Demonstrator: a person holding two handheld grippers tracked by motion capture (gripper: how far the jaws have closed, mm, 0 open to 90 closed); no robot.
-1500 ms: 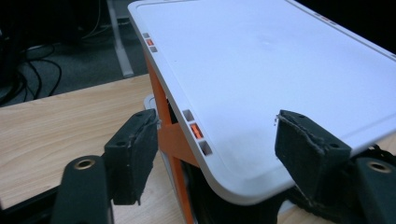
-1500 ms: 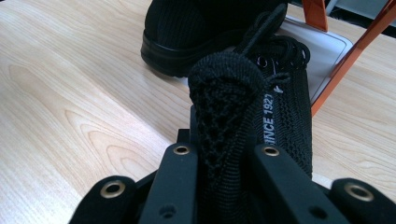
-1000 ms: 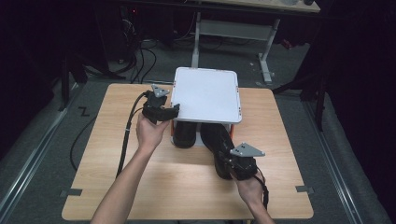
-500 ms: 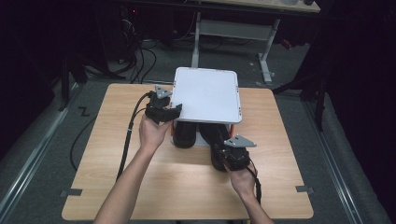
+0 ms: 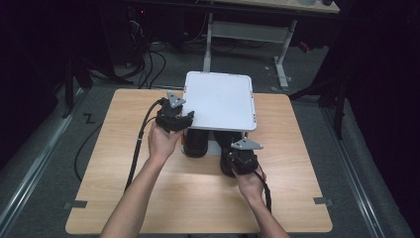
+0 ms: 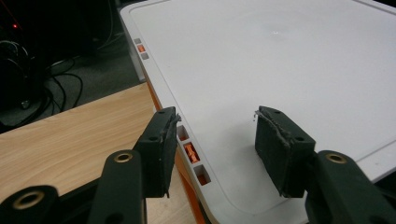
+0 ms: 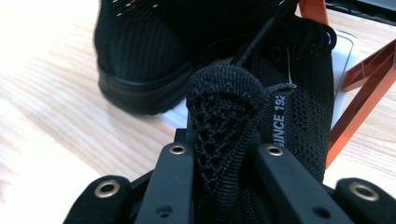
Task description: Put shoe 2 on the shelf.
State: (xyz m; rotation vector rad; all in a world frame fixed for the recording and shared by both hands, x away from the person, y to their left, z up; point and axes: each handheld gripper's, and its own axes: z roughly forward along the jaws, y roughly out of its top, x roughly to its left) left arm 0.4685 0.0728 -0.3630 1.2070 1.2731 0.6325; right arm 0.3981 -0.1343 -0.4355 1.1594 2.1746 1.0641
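Wooden worktop (image 5: 124, 168) bearing white shelf rack (image 5: 220, 101) on orange legs; left gripper (image 6: 215, 140), fingers apart, straddles the rack's edge; right gripper (image 7: 224, 161), fingers clamped on right black shoe (image 7: 280, 116), left black shoe (image 7: 140, 56) just beyond them.
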